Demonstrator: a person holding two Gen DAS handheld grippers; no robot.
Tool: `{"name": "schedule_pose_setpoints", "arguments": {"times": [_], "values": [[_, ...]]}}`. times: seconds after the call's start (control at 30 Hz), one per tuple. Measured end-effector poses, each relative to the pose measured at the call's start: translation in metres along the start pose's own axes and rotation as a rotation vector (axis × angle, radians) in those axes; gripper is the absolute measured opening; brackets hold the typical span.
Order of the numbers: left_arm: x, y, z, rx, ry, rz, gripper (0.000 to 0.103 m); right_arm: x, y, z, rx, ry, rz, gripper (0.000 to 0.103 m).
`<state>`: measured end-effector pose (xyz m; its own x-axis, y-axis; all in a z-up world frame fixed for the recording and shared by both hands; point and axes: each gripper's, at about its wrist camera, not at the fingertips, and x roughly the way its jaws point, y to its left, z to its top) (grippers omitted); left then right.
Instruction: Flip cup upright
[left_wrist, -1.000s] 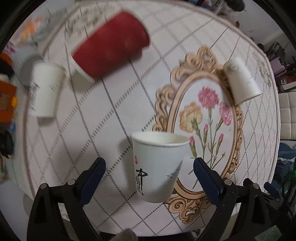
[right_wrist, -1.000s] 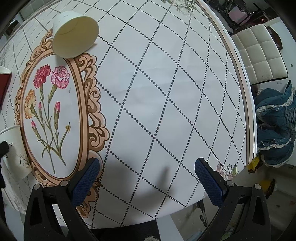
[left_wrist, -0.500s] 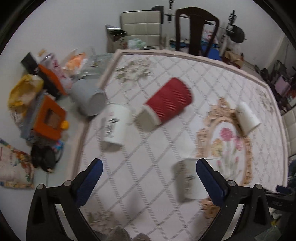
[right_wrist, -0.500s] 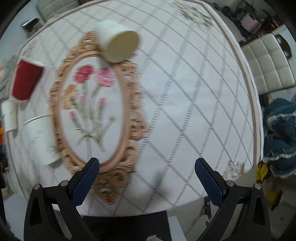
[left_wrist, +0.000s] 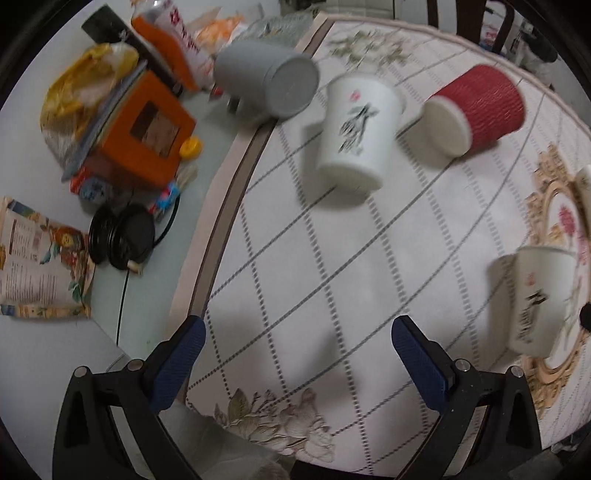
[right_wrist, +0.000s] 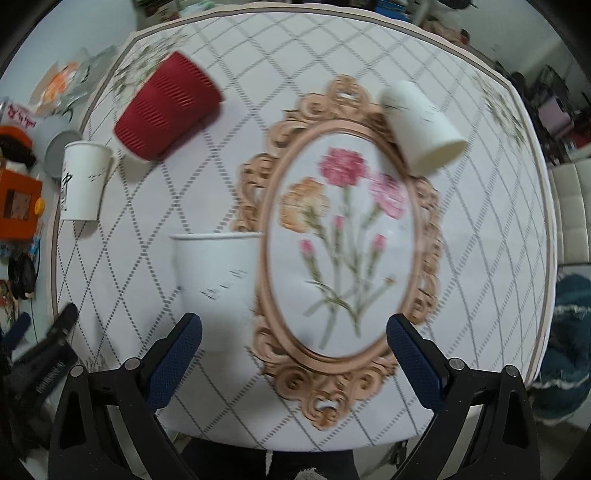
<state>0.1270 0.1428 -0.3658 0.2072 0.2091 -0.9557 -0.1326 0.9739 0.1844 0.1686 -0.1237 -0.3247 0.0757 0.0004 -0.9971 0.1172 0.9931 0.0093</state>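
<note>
A red ribbed cup (left_wrist: 476, 107) lies on its side on the table; it also shows in the right wrist view (right_wrist: 166, 107). A white cup (left_wrist: 356, 129) stands beside it, also in the right wrist view (right_wrist: 83, 181). Another white cup (right_wrist: 218, 284) stands upright by the flower frame, at the right in the left wrist view (left_wrist: 539, 299). A third white cup (right_wrist: 421, 125) lies on its side at the far right. My left gripper (left_wrist: 295, 354) is open and empty, well short of the cups. My right gripper (right_wrist: 293, 350) is open and empty above the table's near edge.
A grey cylinder (left_wrist: 266, 83) lies at the table's left edge. Beyond that edge are an orange box (left_wrist: 144, 129), bags, black headphones (left_wrist: 122, 236) and a magazine (left_wrist: 37, 269). A white chair (right_wrist: 572, 210) and blue cloth (right_wrist: 569, 332) lie to the right.
The left gripper has left the upright white cup and swung left toward the white and red cups. The right gripper has swung left over the flower frame. Both stay open.
</note>
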Motion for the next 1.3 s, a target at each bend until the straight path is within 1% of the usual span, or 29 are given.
{"name": "schedule_pose_setpoints", "arguments": {"times": [0.13,0.3,0.5,0.53,0.57,0.73,0.83,0.97,1.03,1.1,1.17,1.2,1.23,1.3], "values": [[0.014,0.006,-0.008,0.021,0.043,0.029,0.103,0.01,0.024,0.008,-0.024,0.016,0.011,0.095],[0.02,0.015,-0.013,0.016,0.061,0.035,0.103,0.027,0.04,0.013,-0.03,0.047,0.02,0.089],[0.021,0.018,-0.015,0.02,0.072,0.04,0.103,0.049,0.048,0.014,-0.023,0.097,0.026,0.07],[0.021,0.018,-0.016,0.022,0.074,0.041,0.103,0.052,0.048,0.013,-0.021,0.102,0.028,0.064],[0.021,0.017,-0.017,0.024,0.075,0.043,0.103,0.055,0.048,0.012,-0.018,0.108,0.029,0.063],[0.02,0.012,-0.02,0.037,0.09,0.045,0.103,0.054,0.044,0.007,0.001,0.076,0.049,0.062],[0.019,0.006,-0.02,0.042,0.105,0.031,0.103,0.052,0.035,-0.001,0.03,0.062,0.072,0.062],[0.017,-0.006,-0.015,0.037,0.143,-0.014,0.103,0.041,0.014,-0.008,0.075,-0.013,0.108,0.062],[0.016,-0.013,-0.009,0.03,0.151,-0.038,0.103,0.032,-0.002,-0.011,0.108,-0.088,0.139,0.062],[0.017,-0.021,-0.003,0.032,0.154,-0.049,0.103,0.023,-0.015,-0.012,0.137,-0.184,0.161,0.062],[0.018,-0.031,0.006,0.036,0.146,-0.053,0.103,0.015,-0.023,-0.01,0.155,-0.286,0.162,0.062],[0.019,-0.036,0.01,0.038,0.145,-0.051,0.103,0.012,-0.028,-0.01,0.163,-0.354,0.162,0.062],[0.021,-0.04,0.014,0.039,0.144,-0.051,0.103,0.01,-0.03,-0.008,0.167,-0.403,0.158,0.062],[0.023,-0.047,0.021,0.043,0.137,-0.049,0.103,0.014,-0.025,0.005,0.158,-0.497,0.114,0.062]]}}
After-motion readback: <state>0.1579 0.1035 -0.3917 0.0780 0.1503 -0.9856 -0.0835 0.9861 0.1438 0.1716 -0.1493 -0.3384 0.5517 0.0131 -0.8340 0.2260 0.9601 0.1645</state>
